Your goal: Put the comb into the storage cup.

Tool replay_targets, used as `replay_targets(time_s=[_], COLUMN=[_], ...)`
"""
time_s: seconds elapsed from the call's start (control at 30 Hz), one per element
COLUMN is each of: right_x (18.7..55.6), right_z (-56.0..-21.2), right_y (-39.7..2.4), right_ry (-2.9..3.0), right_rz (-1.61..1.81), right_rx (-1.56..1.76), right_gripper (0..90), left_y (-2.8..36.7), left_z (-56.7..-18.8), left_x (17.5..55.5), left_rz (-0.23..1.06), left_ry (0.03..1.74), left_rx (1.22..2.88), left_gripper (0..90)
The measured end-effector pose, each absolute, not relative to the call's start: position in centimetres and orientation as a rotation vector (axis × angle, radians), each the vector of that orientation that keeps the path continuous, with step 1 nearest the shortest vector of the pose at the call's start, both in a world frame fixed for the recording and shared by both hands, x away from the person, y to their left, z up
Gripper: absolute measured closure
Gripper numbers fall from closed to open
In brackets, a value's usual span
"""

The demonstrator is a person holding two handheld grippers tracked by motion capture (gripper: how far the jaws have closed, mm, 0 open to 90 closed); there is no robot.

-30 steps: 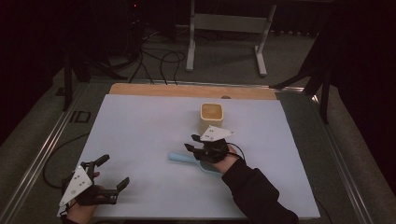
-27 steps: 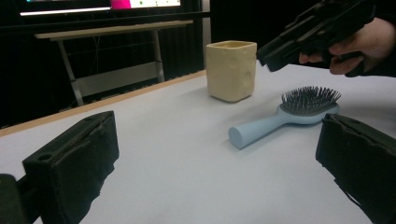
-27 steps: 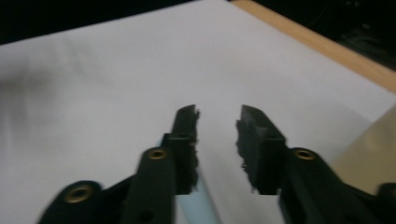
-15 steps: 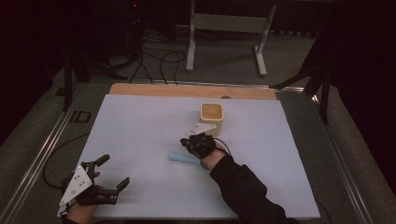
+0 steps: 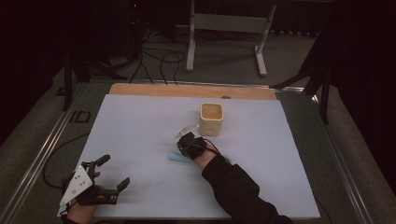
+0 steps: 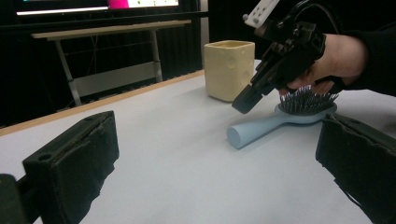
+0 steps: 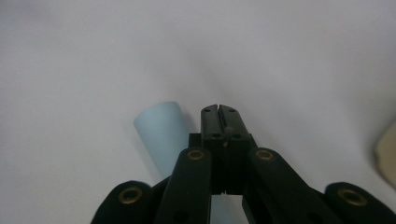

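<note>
Right gripper (image 5: pixel 187 145) hangs just over the pale blue plastic hairbrush (image 5: pixel 178 157), jaws pressed flat together with nothing between them; they have just been closing, and the brush is not in the grip. In the right gripper view the closed jaw tips (image 7: pixel 220 112) point down at the white counter (image 7: pixel 93 56), with the brush's round handle end (image 7: pixel 161 126) just beside them on the left of that view, not touching as far as I can tell. In the left gripper view the right gripper (image 6: pixel 247 100) angles down with its tip just above the handle, close to the cup side of the bristle head (image 6: pixel 306 100); the hand (image 6: pixel 343 58) sits over the bristles. Whether the jaw tip contacts the handle is unclear. Hairbrush lies flat on the counter, bristles up, just in front of the cream square ceramic cup (image 5: pixel 211 118), on the person's side of it, near but apart. The cup stands upright, open end up. Left gripper (image 5: pixel 113 171) rests at the near left corner of the counter, well apart from the cup and the brush, jaws spread wide and empty; in its own view both black pads (image 6: pixel 74 158) frame the brush and cup from a distance. Dark sleeve (image 5: pixel 238 191) comes in from the near edge, on the right of the cup.
</note>
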State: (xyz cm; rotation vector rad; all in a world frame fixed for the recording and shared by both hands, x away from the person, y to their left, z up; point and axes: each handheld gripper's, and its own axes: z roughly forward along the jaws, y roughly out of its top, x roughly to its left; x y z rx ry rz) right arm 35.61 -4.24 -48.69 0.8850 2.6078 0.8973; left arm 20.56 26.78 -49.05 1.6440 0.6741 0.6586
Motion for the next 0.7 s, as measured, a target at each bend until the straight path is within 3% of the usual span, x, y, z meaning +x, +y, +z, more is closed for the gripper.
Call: replay_targets(time_s=[0.37, 0.7], right_x=[35.9, 34.0], right_z=[-49.9, -50.1], right_y=[-3.3, -3.3], right_ry=[2.634, 2.695], right_rz=[0.754, 0.781], right_rx=[0.894, 0.821], right_gripper=[90.0, 90.0], left_y=[26.8, 26.8], left_z=[-49.0, -49.0], left_x=[20.6, 20.5], left_rz=[0.657, 0.659], left_ry=[0.673, 0.673], left_rx=[1.646, 1.644], left_gripper=[0.0, 0.0])
